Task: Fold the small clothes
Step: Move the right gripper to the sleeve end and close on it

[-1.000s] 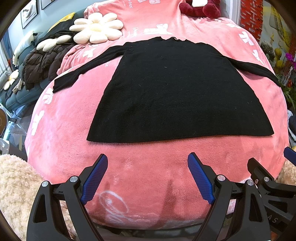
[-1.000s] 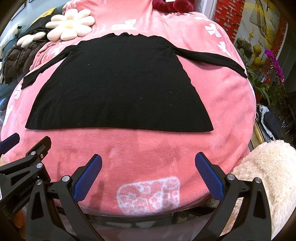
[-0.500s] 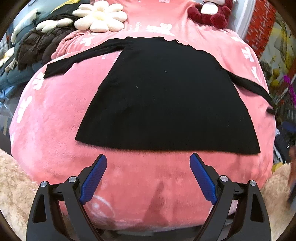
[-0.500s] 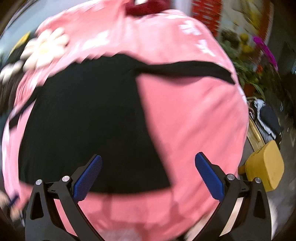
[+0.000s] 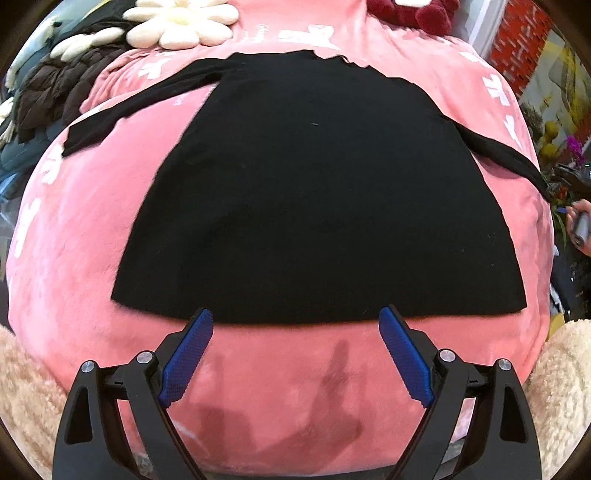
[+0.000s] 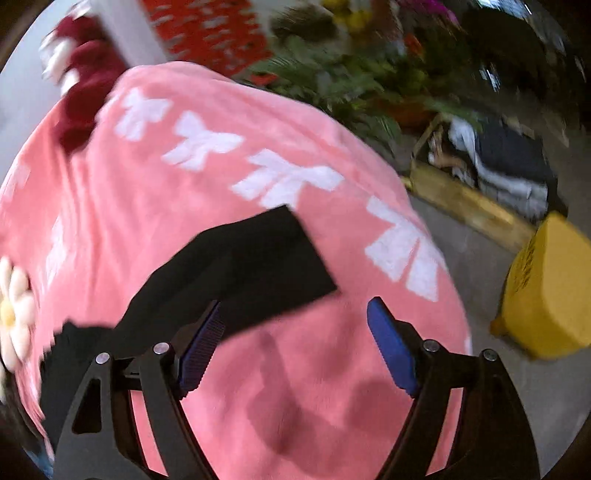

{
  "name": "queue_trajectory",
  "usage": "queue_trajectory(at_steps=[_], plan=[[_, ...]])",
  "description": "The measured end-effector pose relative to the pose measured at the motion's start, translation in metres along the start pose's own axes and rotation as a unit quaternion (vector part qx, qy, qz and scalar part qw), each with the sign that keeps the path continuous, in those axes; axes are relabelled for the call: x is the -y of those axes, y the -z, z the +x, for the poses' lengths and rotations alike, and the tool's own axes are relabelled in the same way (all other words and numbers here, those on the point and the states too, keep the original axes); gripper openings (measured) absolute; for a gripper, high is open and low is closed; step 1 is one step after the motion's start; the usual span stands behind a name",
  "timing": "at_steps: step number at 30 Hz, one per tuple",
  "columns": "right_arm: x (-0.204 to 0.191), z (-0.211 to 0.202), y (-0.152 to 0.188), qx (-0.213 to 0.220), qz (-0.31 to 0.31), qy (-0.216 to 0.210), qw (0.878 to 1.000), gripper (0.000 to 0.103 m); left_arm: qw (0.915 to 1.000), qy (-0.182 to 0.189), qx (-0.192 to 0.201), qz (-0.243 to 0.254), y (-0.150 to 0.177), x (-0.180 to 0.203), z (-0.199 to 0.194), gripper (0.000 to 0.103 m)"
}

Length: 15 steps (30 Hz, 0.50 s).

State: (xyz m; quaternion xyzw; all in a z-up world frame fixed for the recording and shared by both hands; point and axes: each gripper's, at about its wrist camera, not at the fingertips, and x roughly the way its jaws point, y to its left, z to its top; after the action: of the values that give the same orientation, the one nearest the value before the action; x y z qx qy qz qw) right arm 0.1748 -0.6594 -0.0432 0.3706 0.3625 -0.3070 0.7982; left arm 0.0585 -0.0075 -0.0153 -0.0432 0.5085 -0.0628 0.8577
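Observation:
A black long-sleeved sweater lies flat on a pink plush blanket, both sleeves spread out. My left gripper is open and empty, its fingertips at the sweater's bottom hem. My right gripper is open and empty, right at the cuff end of the right sleeve; its left fingertip overlaps the sleeve edge. The right wrist view is blurred.
A daisy cushion and dark quilted jacket lie at the back left. A dark red plush toy sits at the back. A yellow floor sign, plants and a wooden crate stand right of the bed.
My left gripper moved forward to the sweater's hem. My right gripper swung far right, from the hem to the right sleeve's cuff.

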Motion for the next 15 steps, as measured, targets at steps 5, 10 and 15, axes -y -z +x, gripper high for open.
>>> queue_trajectory(at_steps=[5,10,15], plan=[[0.002,0.029,-0.001,-0.011,0.023,-0.008,1.0,0.055,0.9999,0.013,-0.007,0.002,-0.015,0.008,0.008,0.089],[-0.007,0.004,-0.007,0.02,0.042,-0.063,0.997,0.002,0.9995,0.03,-0.006,-0.006,-0.026,0.011,0.016,0.089],[-0.097,-0.054,-0.017,0.061,-0.038,-0.169,0.983,0.002,0.9989,0.046,-0.005,-0.004,-0.03,0.011,0.02,0.089]])
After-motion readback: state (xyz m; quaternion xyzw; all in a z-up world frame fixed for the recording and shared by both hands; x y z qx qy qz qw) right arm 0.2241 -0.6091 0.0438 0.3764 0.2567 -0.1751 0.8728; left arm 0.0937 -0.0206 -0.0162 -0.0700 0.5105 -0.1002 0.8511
